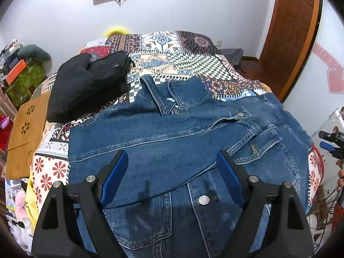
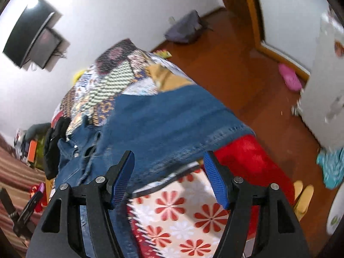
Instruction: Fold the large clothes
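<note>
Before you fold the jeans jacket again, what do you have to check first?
1. Left gripper open, nothing pinched: ok.
2. Right gripper open, over the denim jacket's edge: ok.
3. One sleeve already folded across the front: ok.
4. Jacket lying flat on the patchwork bedspread: not ok, the right side is rumpled and reaches the bed's edge.
5. Black garment clear of the jacket: ok, it lies beside the collar.
6. Other sleeve's place: cannot tell, the right wrist view is blurred.
</note>
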{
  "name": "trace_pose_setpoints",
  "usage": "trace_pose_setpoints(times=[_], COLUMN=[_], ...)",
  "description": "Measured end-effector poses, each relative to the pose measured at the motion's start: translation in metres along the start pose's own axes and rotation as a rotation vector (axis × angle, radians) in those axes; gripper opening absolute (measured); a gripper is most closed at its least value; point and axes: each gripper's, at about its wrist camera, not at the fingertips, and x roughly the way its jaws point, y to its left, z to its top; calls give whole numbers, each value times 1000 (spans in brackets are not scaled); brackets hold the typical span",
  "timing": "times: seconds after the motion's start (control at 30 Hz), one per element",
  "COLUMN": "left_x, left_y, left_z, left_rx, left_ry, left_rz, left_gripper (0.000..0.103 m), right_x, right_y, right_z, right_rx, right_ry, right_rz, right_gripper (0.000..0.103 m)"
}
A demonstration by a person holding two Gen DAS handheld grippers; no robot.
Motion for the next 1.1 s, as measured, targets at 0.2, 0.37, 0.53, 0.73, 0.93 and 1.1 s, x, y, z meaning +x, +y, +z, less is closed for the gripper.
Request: trace_pose_setpoints(times=[0.2,0.37,0.53,0.73,0.93,1.1], left_x=[5,11,14,18,17,17], left_y=[5,9,8,2,7,14], left_z=[-4,-6,-8,-13,-16,-19], left_rx=[-27,-48,-48,-25,-18,-38], left_ry=[30,57,66,78,78,80], left_rz=[-4,-6,-19,-17,-27,-35], left_gripper=[84,84,84,84,84,84], right_x=[28,33,38,39,9,-17], right_y=[-19,-26,-29,-30,-5,30], right_z=[6,10,19,27,26,31], right_rx=[96,129,141,115,-30,-137], right_ry=[64,17,-19,-46,-130,-211], right_rz=[56,78,46,3,-29,-36], right_gripper=[63,63,57,30,17,15])
